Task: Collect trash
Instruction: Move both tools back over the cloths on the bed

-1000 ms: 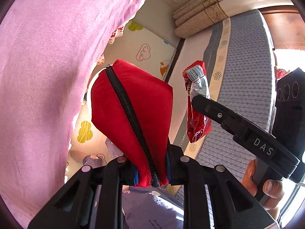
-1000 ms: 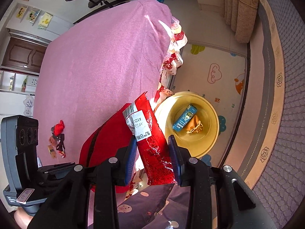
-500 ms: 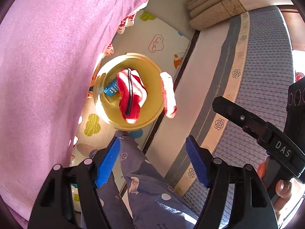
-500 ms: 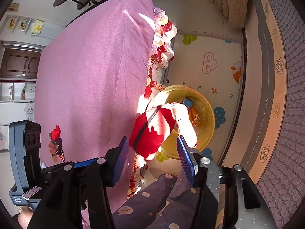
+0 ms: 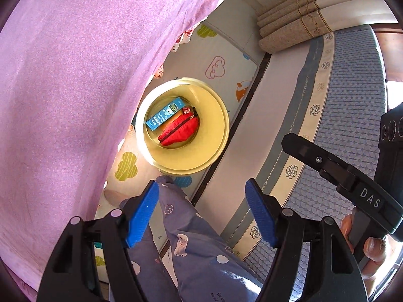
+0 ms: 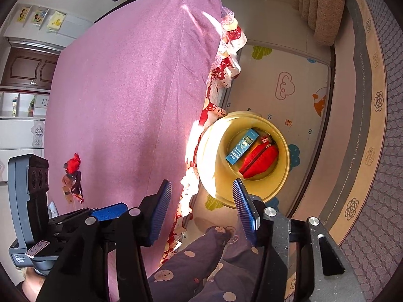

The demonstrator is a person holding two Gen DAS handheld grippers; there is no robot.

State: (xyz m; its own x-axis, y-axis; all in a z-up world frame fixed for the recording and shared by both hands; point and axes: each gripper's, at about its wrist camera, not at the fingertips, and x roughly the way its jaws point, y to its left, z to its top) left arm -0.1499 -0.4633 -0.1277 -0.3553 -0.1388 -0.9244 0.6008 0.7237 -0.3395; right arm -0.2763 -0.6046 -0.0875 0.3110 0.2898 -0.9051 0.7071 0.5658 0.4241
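Two hand-held tools hang above a yellow bin (image 5: 219,148) standing on a cartoon-print floor mat (image 5: 221,58). The left tool (image 5: 201,214) has its blue-padded fingers spread wide, holding nothing; the right tool (image 6: 201,214) is likewise spread and empty. Inside the bin lie a red zippered pouch (image 5: 180,132) and a blue box (image 5: 165,116) side by side — touching. A tabletop under a pink cloth (image 6: 126,88) stands just beside the bin, with a small red scrap (image 6: 73,164) lying on it.
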